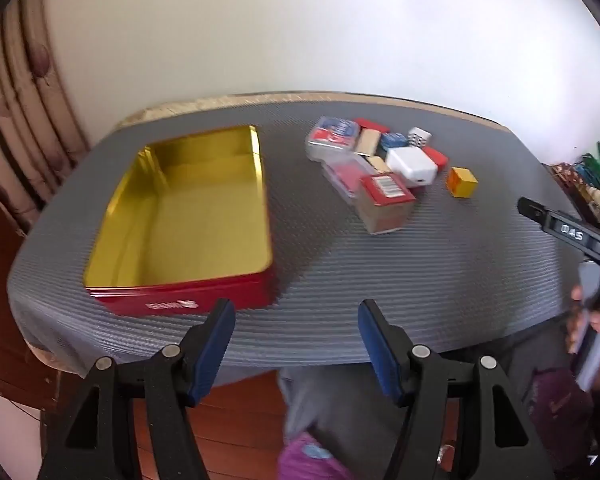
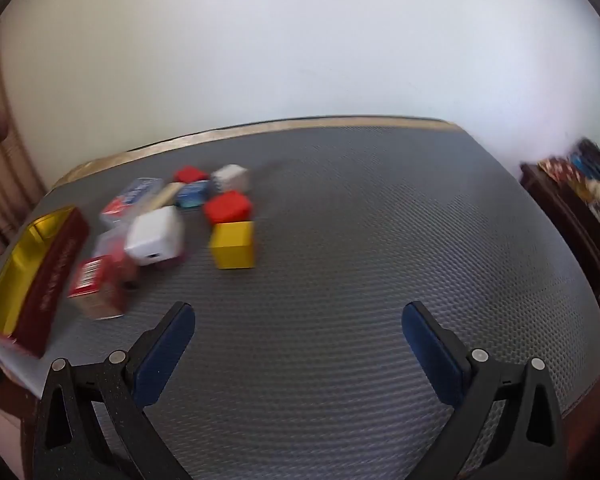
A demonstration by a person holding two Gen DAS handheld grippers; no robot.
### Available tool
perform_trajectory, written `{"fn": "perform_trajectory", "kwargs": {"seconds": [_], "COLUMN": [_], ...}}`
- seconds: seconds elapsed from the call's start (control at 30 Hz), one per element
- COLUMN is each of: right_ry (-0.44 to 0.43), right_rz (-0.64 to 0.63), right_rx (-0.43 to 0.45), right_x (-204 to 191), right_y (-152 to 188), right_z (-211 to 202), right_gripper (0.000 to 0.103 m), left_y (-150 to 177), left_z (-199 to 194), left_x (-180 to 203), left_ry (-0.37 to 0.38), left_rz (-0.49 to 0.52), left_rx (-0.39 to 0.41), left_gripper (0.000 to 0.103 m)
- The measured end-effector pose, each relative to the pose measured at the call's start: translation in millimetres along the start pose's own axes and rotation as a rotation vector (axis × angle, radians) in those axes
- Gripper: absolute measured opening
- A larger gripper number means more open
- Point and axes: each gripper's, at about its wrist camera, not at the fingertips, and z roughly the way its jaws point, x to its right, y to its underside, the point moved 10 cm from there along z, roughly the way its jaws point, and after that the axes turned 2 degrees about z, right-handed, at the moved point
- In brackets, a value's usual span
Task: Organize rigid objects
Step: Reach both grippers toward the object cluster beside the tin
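Yellow cube [image 2: 233,244] sits well beyond the wide-open, empty right gripper [image 2: 298,316].

Grey-matted table [image 1: 308,264] with open tin [image 1: 180,216], small boxes [image 1: 384,168].

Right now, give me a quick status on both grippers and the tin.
Left gripper and right gripper open, holding nothing. Red rectangular tin with gold inside empty, lid off. Small boxes and yellow block on grey mat beside it. Nothing blocking.

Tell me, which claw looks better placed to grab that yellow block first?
Probably the right claw: it is open, with the yellow block just ahead. The left claw sits nearer the empty tin.
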Motion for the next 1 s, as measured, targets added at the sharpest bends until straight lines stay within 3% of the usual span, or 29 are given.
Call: {"fn": "perform_trajectory", "kwargs": {"seconds": [0.17, 0.37, 0.7, 1.0], "right_ry": [0.039, 0.058, -0.037, -0.059], "right_rz": [0.053, 0.076, 0.129, 0.110], "right_rx": [-0.032, -0.056, -0.115, -0.114], "right_x": [37.0, 64.4, 67.8, 60.4], "right_y": [-9.1, -12.0, -7.7, -6.0], "right_z": [27.9, 49.0, 69.0, 67.1], "right_gripper": [0.103, 0.103, 0.103, 0.103], "left_y": [-17.3, -51.8, -88.8, -89.3], "left_z": [13.7, 44.2, 79.7, 112.7], "left_x": [23.9, 50.2, 74.0, 79.0], "left_ry": [0.100, 0.143, 0.148, 0.132], "left_rz": [-0.039, -0.035, -0.010, -0.017], "left_rx": [-0.057, -0.109, -0.143, -0.206], "left_gripper": [0.066, 0.066, 0.066, 0.066]}}
